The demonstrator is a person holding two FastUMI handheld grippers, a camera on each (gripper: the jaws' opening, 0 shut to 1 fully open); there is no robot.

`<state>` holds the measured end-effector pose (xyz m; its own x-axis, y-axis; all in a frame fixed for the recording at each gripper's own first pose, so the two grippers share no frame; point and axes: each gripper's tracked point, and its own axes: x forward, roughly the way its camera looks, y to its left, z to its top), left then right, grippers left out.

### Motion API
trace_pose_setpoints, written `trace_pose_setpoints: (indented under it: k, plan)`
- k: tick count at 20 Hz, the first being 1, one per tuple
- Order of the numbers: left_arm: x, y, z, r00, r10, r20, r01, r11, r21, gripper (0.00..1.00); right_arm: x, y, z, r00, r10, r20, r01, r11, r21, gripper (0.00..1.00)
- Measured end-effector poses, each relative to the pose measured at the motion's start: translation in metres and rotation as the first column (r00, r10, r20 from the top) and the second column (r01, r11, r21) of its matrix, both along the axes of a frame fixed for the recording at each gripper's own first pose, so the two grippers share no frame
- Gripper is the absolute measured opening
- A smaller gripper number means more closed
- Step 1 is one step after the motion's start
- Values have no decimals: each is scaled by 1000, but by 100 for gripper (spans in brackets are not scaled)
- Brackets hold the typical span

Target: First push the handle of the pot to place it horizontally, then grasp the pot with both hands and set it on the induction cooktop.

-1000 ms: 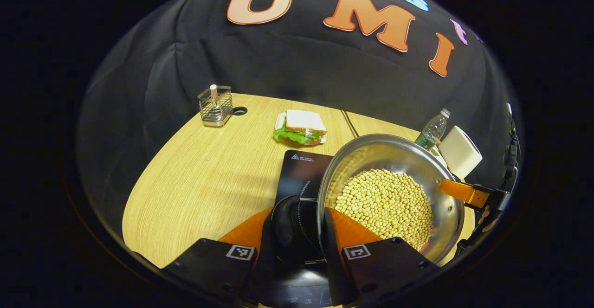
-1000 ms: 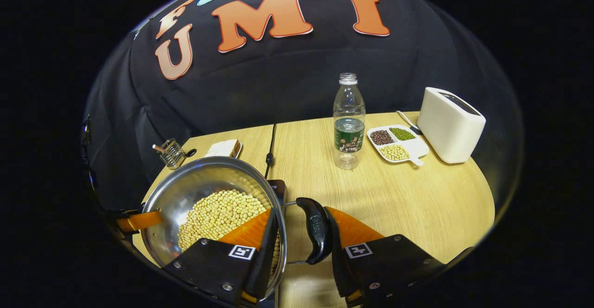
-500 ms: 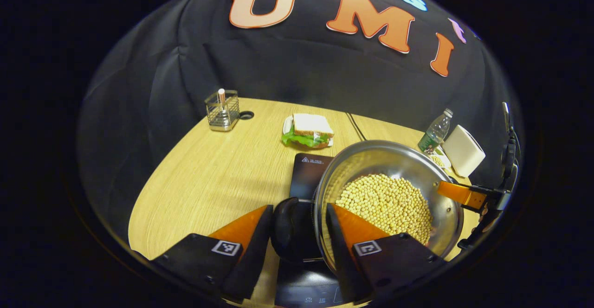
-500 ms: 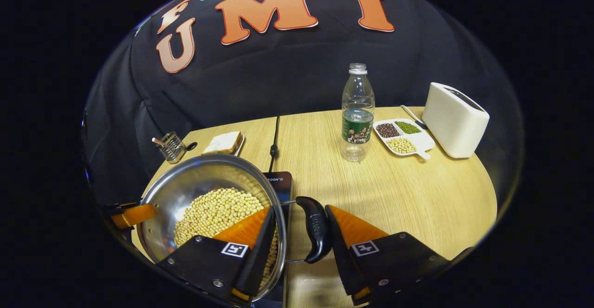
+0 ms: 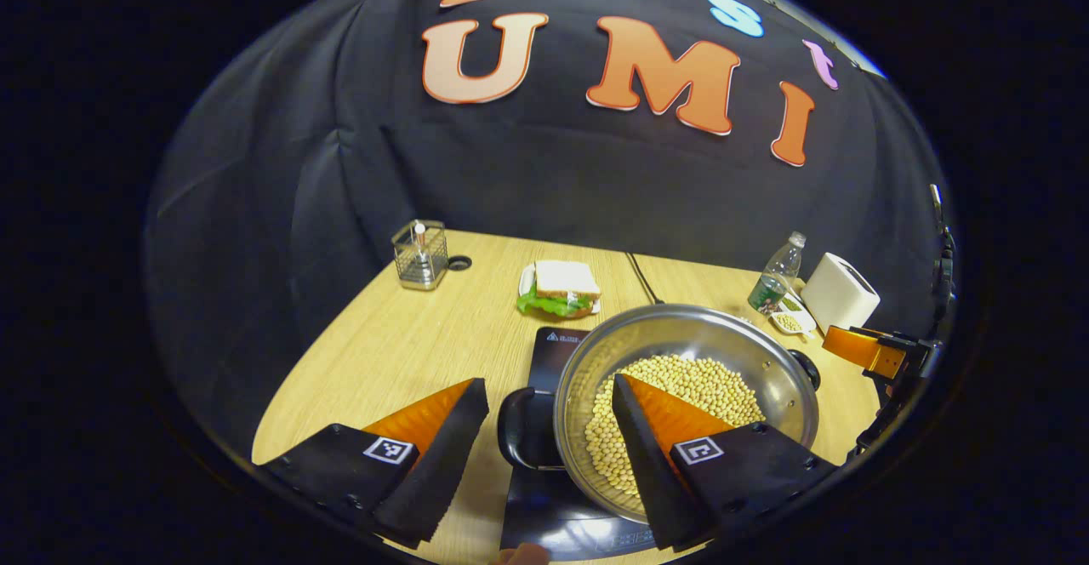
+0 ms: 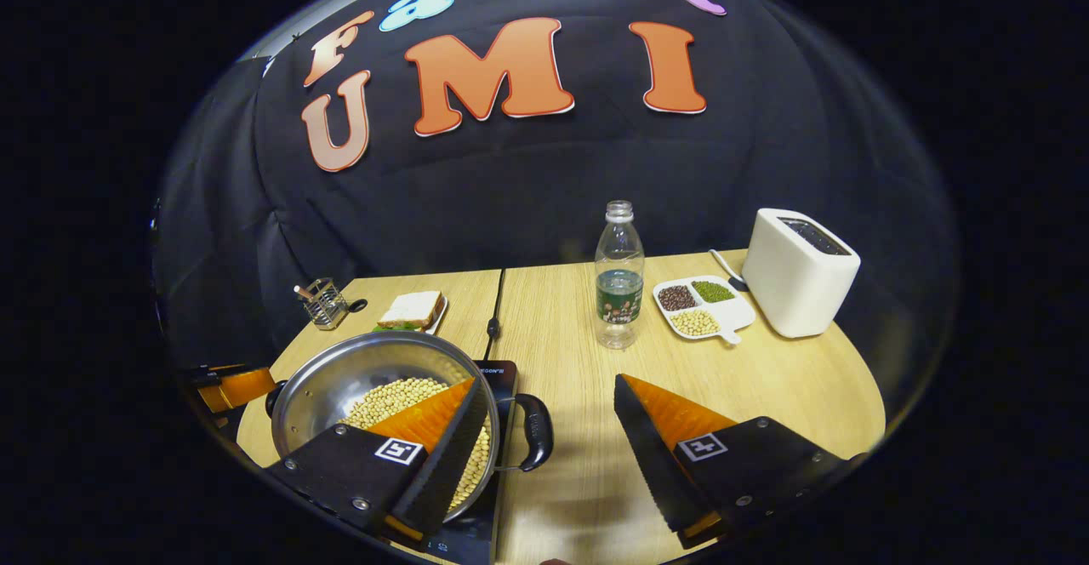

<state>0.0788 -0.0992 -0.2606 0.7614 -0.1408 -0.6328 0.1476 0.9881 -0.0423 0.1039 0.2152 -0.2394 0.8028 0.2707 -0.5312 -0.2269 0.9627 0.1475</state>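
Pot [image 5: 749, 352] sits on the induction cooktop [image 5: 553, 348], steel, open top, holding a layer of pale yellow soybeans [image 5: 681, 378] over the bottom; seen again in right gripper view as pot [image 6: 340, 378] on cooktop [image 6: 502, 371] with soybeans [image 6: 391, 395]. Black side handles lie level: one [image 5: 519, 429] on the pot's near-left side, other one [image 6: 536, 430] on its right side. Left gripper [image 5: 544, 446] jaws apart, straddling the left handle and pot rim, not pressing on either. Right gripper [image 6: 544, 442] jaws wide apart, right handle between them, no contact. Behind the pot: sandwich [image 5: 557, 286] with lettuce on a small plate, wire caddy [image 5: 419, 246] with one stick-like item inside, off to the pot's far left. Right of the pot: water bottle [image 6: 618, 280] roughly a third full, white divided dish [image 6: 702, 305] with three compartments, dark red beans, green beans, yellow beans. White toaster [image 6: 800, 271] just beyond the dish. All on the wooden worktop [image 6: 766, 386]. Black cable [image 6: 495, 310] runs back from the cooktop.
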Motion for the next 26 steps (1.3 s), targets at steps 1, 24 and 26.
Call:
trace_pose_setpoints:
  k: [1, 24, 26]
  plan:
    - [0, -4, 16, 999, -6, 40, 6, 1000, 2, 96, -2, -7, 13, 1000, -4, 24, 4, 1000, 9, 94]
    - [-84, 79, 331, 749, 183, 637, -151, 983, -105, 98, -84, -254, 217, 845, -219, 488, 255, 967, -7, 93]
    - [-92, 85, 341, 728, 182, 661, -169, 982, -85, 97, -89, -270, 219, 840, -236, 490, 279, 960, -15, 93]
